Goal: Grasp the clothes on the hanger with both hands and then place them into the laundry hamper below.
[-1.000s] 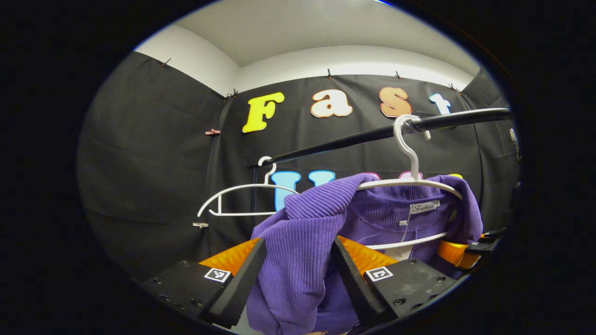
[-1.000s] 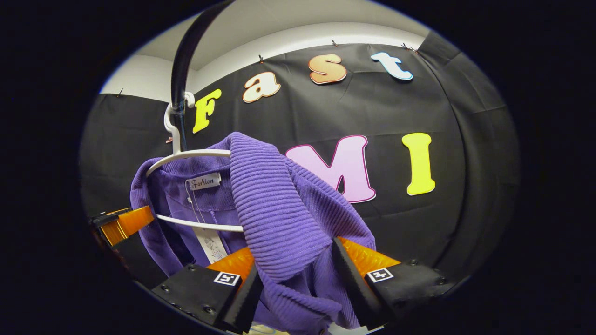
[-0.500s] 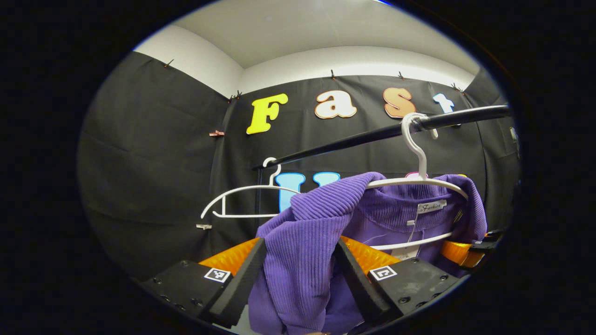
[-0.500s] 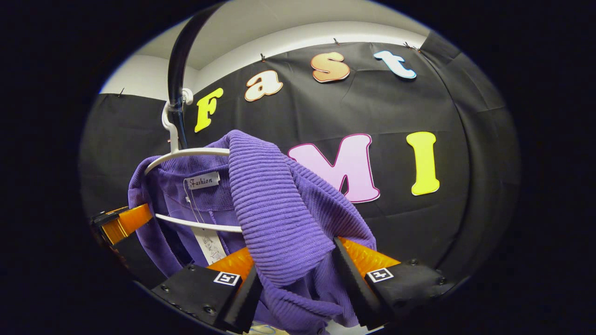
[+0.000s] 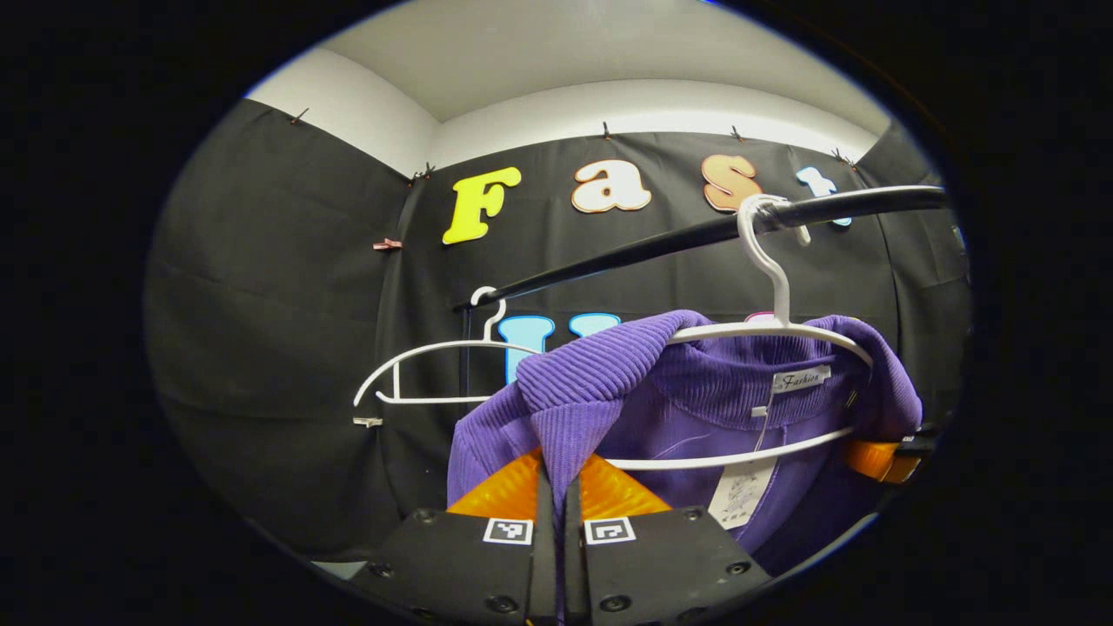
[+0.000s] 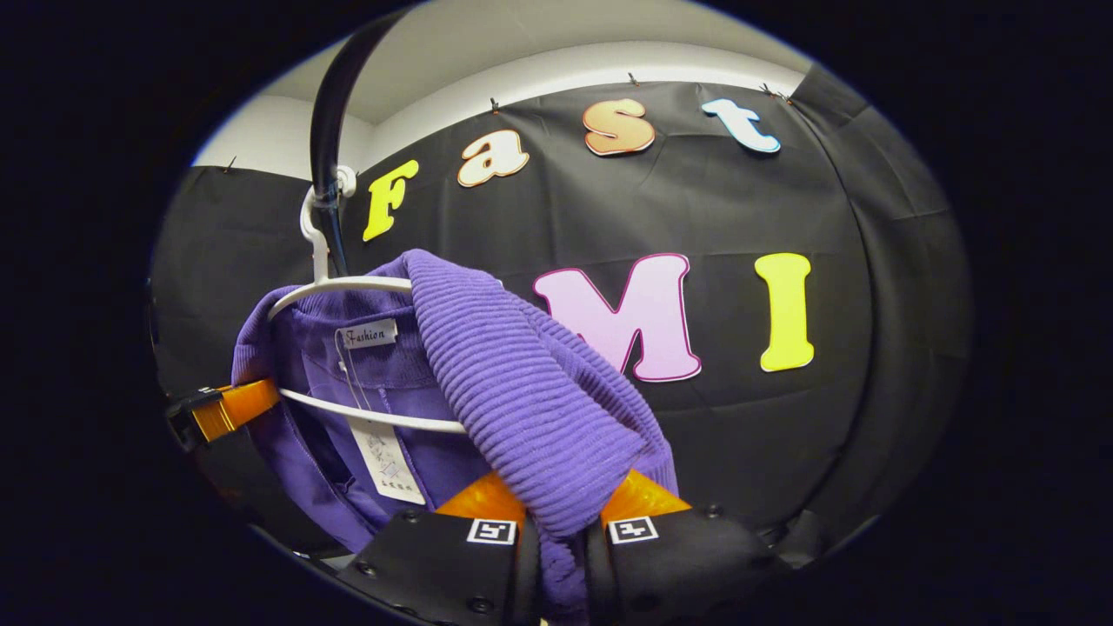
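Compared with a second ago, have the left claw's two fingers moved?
Yes. In the left gripper view the left claw has closed: its fingers stood wide apart around the purple sweater, and now pinch its fold, below the white hanger.

A black rail (image 5: 661, 242) slants across the booth in the left gripper view and curves up toward the ceiling (image 6: 556, 35) in the right gripper view. A bare white hanger (image 5: 435, 374) hangs from its far end, well apart from the loaded one. Black cloth (image 5: 278, 330) covers the walls, fixed along its top edge by small clips (image 5: 383, 245). Above it runs a white wall strip (image 5: 643, 109).
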Available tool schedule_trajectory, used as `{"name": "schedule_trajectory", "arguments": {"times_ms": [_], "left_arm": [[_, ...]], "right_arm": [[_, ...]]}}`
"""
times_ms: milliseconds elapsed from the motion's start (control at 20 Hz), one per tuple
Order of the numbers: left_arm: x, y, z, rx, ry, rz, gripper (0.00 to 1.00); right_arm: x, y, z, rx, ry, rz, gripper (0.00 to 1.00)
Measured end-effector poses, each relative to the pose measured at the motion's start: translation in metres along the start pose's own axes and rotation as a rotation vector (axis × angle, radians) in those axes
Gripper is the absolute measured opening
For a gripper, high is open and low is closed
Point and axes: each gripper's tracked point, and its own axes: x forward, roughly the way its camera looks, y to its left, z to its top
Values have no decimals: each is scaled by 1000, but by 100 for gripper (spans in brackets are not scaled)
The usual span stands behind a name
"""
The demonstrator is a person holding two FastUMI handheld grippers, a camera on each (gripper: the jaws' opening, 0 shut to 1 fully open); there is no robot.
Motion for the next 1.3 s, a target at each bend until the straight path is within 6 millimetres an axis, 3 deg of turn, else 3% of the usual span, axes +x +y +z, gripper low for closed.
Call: {"name": "schedule_trajectory", "arguments": {"times_ms": [300, 350, 400, 450, 650, 700, 950, 1200, 1250, 1300], "left_arm": [[1, 17, 13, 43, -13, 37, 7], [2, 19, 15, 41, -13, 41, 7], [1, 21, 18, 44, -17, 46, 7], [1, 25, 22, 51, -25, 50, 7], [5, 40, 46, 92, -75, 85, 7], [6, 43, 52, 101, -91, 94, 7], [19, 52, 81, 168, -160, 98, 7], [39, 70, 98, 232, -196, 116, 5], [41, 75, 101, 240, -204, 118, 6], [45, 80, 102, 241, -209, 117, 6]], "right_arm": [[-17, -1, 29, 98, -72, 85, 24], [-19, -1, 36, 105, -92, 101, 19], [-23, -2, 46, 107, -120, 118, 24], [-27, -1, 54, 120, -140, 133, 19], [-18, -10, 73, 207, -177, 155, 28], [-15, -13, 75, 224, -183, 155, 19], [2, -22, 96, 264, -220, 176, 23], [8, -7, 137, 264, -318, 241, 23], [11, -2, 142, 265, -327, 258, 28], [15, 3, 144, 266, -330, 268, 23]]}}
